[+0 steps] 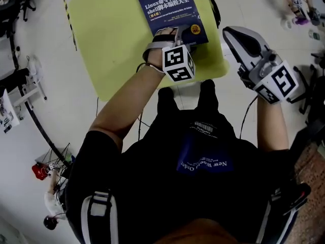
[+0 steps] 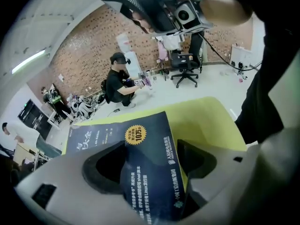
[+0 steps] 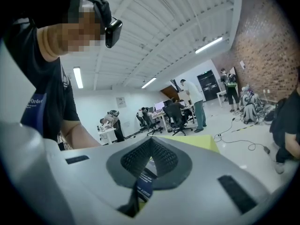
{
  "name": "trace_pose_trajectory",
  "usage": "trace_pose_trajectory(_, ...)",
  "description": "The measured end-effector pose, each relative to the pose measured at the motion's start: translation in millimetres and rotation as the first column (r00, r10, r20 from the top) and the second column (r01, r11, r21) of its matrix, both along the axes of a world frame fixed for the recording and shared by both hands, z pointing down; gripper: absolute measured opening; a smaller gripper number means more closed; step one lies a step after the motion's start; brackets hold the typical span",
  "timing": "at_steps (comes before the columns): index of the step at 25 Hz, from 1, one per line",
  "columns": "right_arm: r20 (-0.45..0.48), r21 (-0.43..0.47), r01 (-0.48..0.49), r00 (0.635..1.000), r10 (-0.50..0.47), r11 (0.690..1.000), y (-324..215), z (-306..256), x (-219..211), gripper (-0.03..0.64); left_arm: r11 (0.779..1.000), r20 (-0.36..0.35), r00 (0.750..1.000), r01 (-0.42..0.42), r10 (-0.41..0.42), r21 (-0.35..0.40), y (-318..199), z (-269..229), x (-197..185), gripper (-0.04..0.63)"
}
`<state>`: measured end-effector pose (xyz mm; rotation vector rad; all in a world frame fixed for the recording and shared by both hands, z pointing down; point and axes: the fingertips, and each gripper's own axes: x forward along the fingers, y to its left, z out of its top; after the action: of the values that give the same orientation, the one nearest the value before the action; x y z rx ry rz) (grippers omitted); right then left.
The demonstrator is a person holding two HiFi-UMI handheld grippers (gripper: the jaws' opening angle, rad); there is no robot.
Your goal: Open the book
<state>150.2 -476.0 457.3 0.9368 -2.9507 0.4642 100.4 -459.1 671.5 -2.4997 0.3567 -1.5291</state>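
A dark blue book [image 1: 167,6] lies shut, cover up, on the yellow-green table [image 1: 106,34]. My left gripper [image 1: 170,35] points down at the book's near edge. In the left gripper view its jaws [image 2: 150,170] stand wide apart, and the book [image 2: 108,135] shows between them; the pads do not press on it. My right gripper [image 1: 242,43] hovers off the table's right near corner with its jaws together. In the right gripper view the tips [image 3: 150,139] meet, and a sliver of the book [image 3: 144,185] shows through the gap below them.
A black object [image 1: 214,6] sits at the table's right edge. The table's near edge [image 1: 167,88] runs just in front of my body. Beyond the table stand an office chair [image 2: 185,69] and a crouching person [image 2: 117,83]. Cables and gear lie on the floor at left [image 1: 48,166].
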Motion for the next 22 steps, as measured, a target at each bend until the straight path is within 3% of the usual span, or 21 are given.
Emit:
trace_pose_trajectory(6, -0.003, -0.032, -0.004, 1.0, 0.004, 0.999, 1, 14, 3, -0.012, 0.999, 0.0, 1.0, 0.001, -0.001, 0.052, -1, 4, 1, 0.334)
trace_pose_trajectory(12, -0.002, -0.03, 0.0, 1.0, 0.0, 1.0, 3, 11, 2, -0.012, 0.999, 0.004, 1.0, -0.003, 0.003, 0.032, 3, 0, 1, 0.303)
trace_pose_trajectory(22, -0.014, -0.048, 0.027, 1.0, -0.028, 0.998, 6, 11, -4, -0.012, 0.986, -0.101, 0.991, 0.068, -0.083, -0.151, -1, -13, -3, 0.199)
